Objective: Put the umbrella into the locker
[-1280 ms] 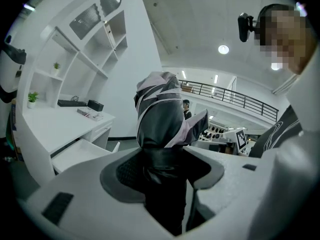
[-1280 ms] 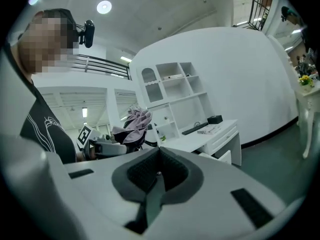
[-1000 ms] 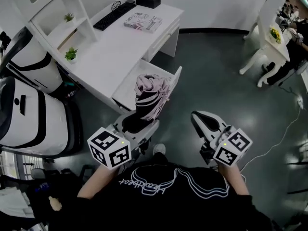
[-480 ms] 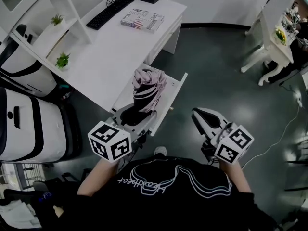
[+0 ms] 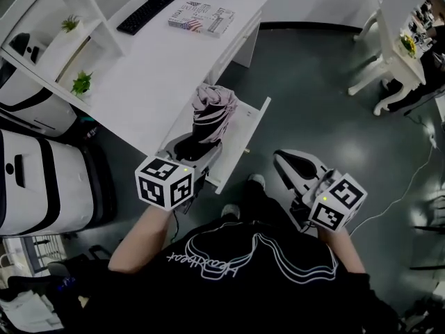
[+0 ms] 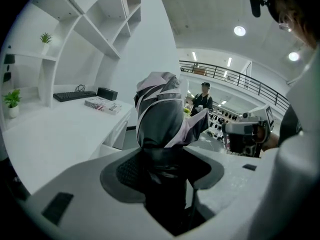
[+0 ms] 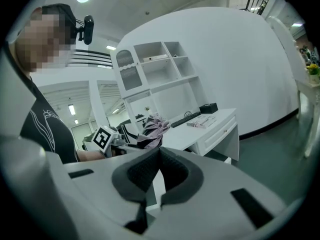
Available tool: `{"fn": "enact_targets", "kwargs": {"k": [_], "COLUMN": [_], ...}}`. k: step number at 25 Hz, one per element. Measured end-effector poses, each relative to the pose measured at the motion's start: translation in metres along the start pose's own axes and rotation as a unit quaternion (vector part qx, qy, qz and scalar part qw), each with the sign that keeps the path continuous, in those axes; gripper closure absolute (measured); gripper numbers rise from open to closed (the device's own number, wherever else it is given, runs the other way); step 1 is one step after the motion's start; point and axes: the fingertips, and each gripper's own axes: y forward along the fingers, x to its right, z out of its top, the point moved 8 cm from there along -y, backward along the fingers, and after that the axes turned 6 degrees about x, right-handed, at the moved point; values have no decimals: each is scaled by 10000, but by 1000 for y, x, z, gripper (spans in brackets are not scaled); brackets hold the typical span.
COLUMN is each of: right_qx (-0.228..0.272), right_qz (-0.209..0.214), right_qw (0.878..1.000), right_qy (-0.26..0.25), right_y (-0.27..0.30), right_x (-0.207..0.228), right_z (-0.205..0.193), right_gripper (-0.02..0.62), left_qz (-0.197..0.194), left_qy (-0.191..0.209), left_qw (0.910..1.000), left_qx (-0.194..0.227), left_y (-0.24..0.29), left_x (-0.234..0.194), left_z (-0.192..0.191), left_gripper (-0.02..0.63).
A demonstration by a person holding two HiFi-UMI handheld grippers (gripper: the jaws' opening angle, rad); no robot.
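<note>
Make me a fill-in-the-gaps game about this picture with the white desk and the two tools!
1. The left tool is shut on a folded pink and grey ___.
2. The right tool, jaws shut, holds ___.
3. In the head view, the held thing shows over the open ___ of the white desk.
4. The long black thing with keys on the desk is a ___.
Missing words: umbrella; nothing; drawer; keyboard.
</note>
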Motion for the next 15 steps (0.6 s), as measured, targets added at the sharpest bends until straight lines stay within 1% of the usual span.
{"fn": "enact_targets", "kwargs": {"k": [4,7,9,12,15], "right_qx": [-87,-162,-227,-306,-419], "right_qz": [60,101,130,161,210], "right_qw": [9999,9996,9993,9986,9976], "right_qy": [84,200,268,402,502], "right_y": [6,16,25,40,51], "right_x": [16,34,48,69,89], "right_z": [1,3,4,5,8], "right_gripper": [592,592,592,592,592], "left_qz": [67,191,269,386,486], "left_qy": [87,235,219,233,263], "left_qw": [9993,9969,9950,9907,9841], "left_qx": [-352,-725,-932,-1285,-1689], "left_y": [24,44,59,82,105], "left_x": [-12,-22,-31,-46,-60], "left_z": [-14,-25,-33,-47,-63], "left_gripper": [379,379,379,379,379]}}
